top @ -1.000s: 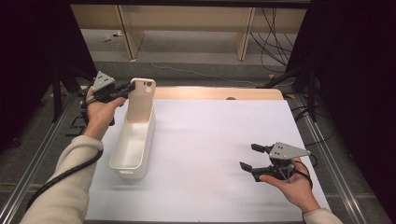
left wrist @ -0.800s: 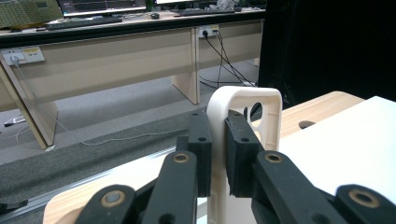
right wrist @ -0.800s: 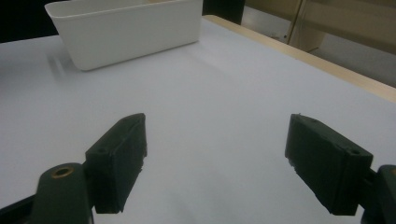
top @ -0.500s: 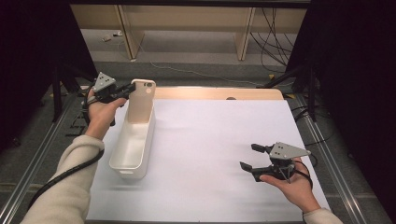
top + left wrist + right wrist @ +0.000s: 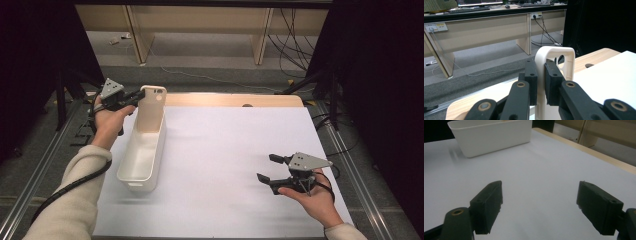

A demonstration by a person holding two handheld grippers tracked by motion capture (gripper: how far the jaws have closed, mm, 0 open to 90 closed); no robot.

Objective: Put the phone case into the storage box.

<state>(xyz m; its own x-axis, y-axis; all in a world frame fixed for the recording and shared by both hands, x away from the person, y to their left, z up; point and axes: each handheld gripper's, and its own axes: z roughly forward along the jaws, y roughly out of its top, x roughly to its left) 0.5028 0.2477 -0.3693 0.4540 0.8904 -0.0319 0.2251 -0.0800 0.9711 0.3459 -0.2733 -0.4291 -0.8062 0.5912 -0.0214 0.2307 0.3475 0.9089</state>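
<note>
**Left hand-held gripper clamped on the bin's tab**

At the left of the counter (image 5: 235,150), the left hand-held gripper (image 5: 134,96) is closed on the upright tab (image 5: 541,82) at the far end of the bin (image 5: 142,150). The left gripper view shows both pads pressing the thin wall of that tab from either side, just below its rounded top and beside its cut-out hole. The bin is a long, white, empty plastic trough lying lengthwise along the left edge of the white sheet, its near end toward the person.

It looks light and fairly stiff, with smooth, likely slippery walls. The tab is a sound place to take hold: flat, thin enough for the pads, and braced by its rim. Gripped at one end only, though, the bin would probably swing or droop when lifted, so dragging, or a second hold on the near rim, seems safer.

At the right, the right hand-held gripper (image 5: 267,170) hovers low over the sheet with its jaws wide and nothing between them, well apart from the bin.
</note>
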